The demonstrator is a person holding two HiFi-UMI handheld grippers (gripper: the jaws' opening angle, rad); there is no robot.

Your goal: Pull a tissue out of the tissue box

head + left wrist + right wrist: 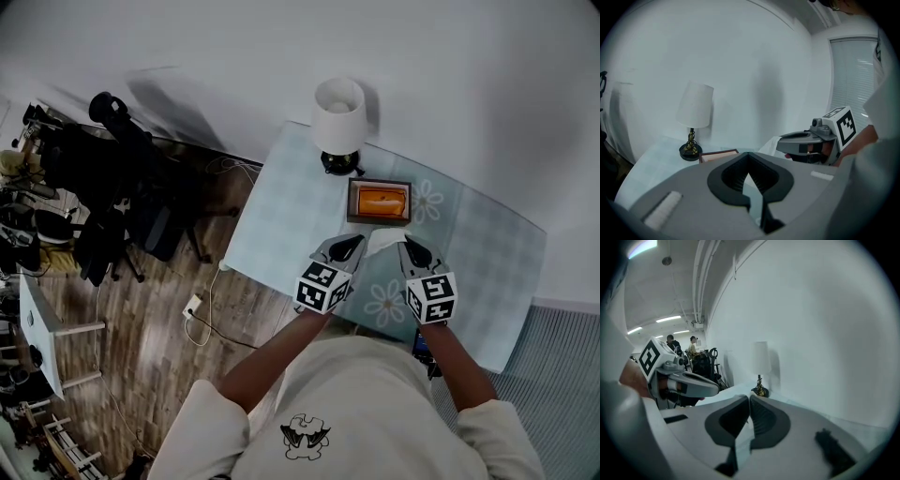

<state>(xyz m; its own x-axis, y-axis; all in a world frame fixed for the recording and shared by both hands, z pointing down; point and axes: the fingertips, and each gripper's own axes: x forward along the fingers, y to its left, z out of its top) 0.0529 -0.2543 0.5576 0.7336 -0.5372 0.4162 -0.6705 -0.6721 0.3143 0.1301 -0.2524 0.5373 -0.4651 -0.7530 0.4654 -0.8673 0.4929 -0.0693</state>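
The brown tissue box (379, 202) with an orange top lies on the pale table (281, 216), just beyond both grippers; its rim (718, 154) also shows in the left gripper view. A white tissue (382, 242) stretches between the two gripper tips, above the table. My left gripper (360, 242) (749, 155) has its jaws shut, and the tissue (769, 144) runs from its tip toward the right gripper (783, 146). My right gripper (403, 246) (749, 399) is shut on the tissue's other side, with the left gripper (712, 389) close beside it.
A white-shaded lamp (338, 117) (695, 112) (761, 362) stands at the table's far edge behind the box. Office chairs (122, 197) and a power strip (192, 307) are on the wooden floor at left. People stand far back in the right gripper view.
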